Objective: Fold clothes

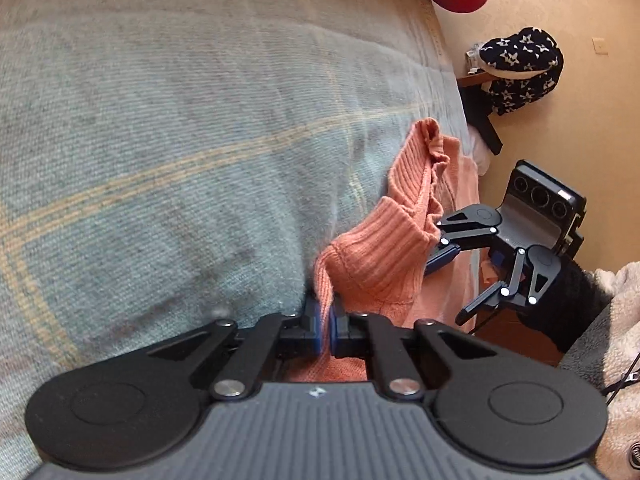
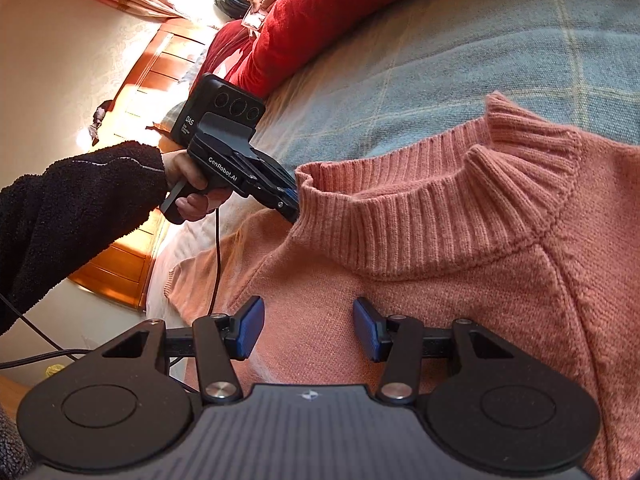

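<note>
A bed covered in a blue-grey blanket (image 1: 180,140) with pale yellow check lines fills most of both views, and a red quilt (image 2: 340,12) lies bunched along its far side. On the blanket near the bed's edge lies the pink knitted sweater (image 2: 440,272), its ribbed collar (image 2: 420,220) raised and turned toward the cameras. A person's black fleece sleeve (image 2: 72,204) reaches in from the left of the right wrist view, the hand (image 2: 192,188) wrapped round the handle of the left gripper (image 1: 325,320), whose blue pads are pressed together on a fold of the sweater's ribbed edge. The right gripper (image 2: 308,328) hovers just above the sweater's chest with its blue pads (image 2: 250,328) spread wide apart and nothing between them; in the left wrist view it sits beside the collar, one finger near the knit. A second person sits at the far end of the bed by the red quilt. On the floor past the bed is a navy star-patterned garment (image 1: 520,68). The left gripper's body reads "GenRobot.AI" (image 2: 223,171) in white, and the camera block on top is marked "DAS" (image 2: 189,123); the smaller print beneath that is too fine to read.
</note>
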A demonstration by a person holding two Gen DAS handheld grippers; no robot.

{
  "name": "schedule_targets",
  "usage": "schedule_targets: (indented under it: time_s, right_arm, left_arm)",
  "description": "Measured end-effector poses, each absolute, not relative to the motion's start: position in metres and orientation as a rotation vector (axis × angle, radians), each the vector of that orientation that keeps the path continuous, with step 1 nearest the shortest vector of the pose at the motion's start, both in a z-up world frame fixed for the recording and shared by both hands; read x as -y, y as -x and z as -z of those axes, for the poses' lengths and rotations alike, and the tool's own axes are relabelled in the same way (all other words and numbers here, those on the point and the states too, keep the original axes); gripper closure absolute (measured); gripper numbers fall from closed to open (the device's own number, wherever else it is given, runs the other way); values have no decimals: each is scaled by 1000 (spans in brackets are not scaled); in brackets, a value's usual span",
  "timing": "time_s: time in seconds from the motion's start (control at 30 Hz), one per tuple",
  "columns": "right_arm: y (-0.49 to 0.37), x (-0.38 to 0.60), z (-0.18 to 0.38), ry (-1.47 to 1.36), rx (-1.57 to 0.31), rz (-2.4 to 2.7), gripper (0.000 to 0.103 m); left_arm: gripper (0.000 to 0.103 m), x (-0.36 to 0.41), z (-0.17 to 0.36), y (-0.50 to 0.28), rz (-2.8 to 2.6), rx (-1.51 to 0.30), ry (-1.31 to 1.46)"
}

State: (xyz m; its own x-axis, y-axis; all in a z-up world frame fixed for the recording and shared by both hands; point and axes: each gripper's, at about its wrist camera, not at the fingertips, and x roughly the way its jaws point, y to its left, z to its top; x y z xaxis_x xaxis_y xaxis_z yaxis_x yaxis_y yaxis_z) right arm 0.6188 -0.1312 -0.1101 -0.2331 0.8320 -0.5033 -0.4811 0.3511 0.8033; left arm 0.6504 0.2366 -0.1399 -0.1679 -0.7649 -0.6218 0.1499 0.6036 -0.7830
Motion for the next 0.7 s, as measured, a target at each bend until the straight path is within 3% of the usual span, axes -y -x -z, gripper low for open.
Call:
schedule_targets:
  time_s: [0.5,0.7]
  right_arm:
    - [-595,133,91,-235,-1217,-1193,49]
    - [-583,127,75,-91,-1117,-1120,49]
  left_arm:
    - [99,-232,61,-607,558,-1242,183]
    - [94,-236,77,-593,426,-1235,281]
